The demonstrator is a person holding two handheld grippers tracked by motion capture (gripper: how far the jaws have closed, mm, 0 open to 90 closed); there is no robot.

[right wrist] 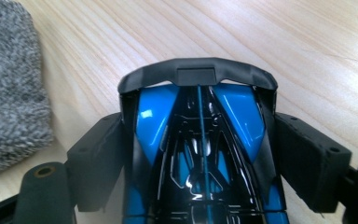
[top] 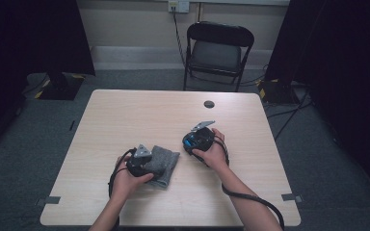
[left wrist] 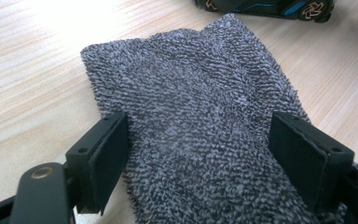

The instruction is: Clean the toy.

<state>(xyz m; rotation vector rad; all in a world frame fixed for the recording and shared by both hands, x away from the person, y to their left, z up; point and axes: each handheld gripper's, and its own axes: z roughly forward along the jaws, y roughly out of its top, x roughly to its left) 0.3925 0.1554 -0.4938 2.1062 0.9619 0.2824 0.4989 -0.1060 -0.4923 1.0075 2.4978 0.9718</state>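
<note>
- Left gripper (top: 142, 161): sits at the near-left of the table (top: 125, 110), held in the left hand (top: 125, 182). In the left gripper view the jaws stand wide apart and released, one at each long edge of the cloth (left wrist: 191, 126); neither pad visibly presses the pile.
- Cloth: a folded grey towel lying flat. Its long axis runs straight away from the left gripper, toward 12 o'clock in the left gripper view. In the high view it lies just at 2 o'clock of that gripper, partly under it.
- Right gripper (top: 198, 139): sits at 2 o'clock of the cloth, held in the right hand (top: 214, 153). In the right gripper view the jaws straddle the car (right wrist: 200, 154), the pads at or just off its flanks; whether they actually press is not clear, so no firm grip is read.
- Car: a blue-and-black toy with its long axis in line with the jaws and its spoiler end at 12 o'clock, away from the gripper. The cloth lies at 9 o'clock of it, apart.
- Governing relation: each thing lies lengthwise between its own gripper's jaws, so closing should suffice; the right hand is nearer the car, the left nearer the cloth.
</note>
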